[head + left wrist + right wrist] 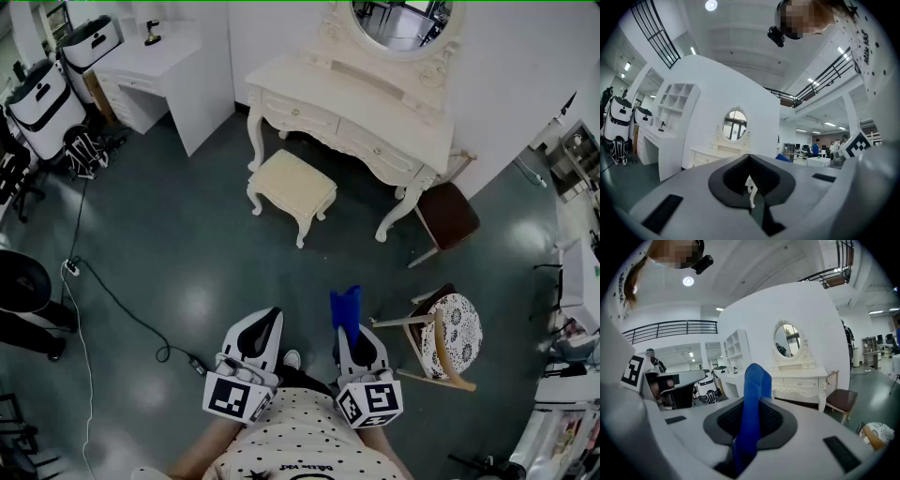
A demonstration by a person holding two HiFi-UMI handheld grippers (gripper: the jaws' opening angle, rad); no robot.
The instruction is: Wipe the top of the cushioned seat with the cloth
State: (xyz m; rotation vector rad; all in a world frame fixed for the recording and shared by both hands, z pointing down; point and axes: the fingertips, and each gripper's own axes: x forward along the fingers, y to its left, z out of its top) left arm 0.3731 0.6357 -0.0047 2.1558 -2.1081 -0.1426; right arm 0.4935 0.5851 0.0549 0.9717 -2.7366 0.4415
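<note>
Two grippers sit low in the head view. The left gripper has its jaws pressed together on nothing. The right gripper pinches one blue cloth, which stands up out of its jaws; its own view shows the cloth clamped between the dark pads. One cream stool, the cushioned seat, stands on the grey floor well ahead of both grippers, its top bare, just in front of one white dresser with one oval mirror. Two chairs are to the right: a brown chair beside the dresser's right leg, and a patterned chair near the right gripper. Neither gripper nor the cloth touches the stool
</note>
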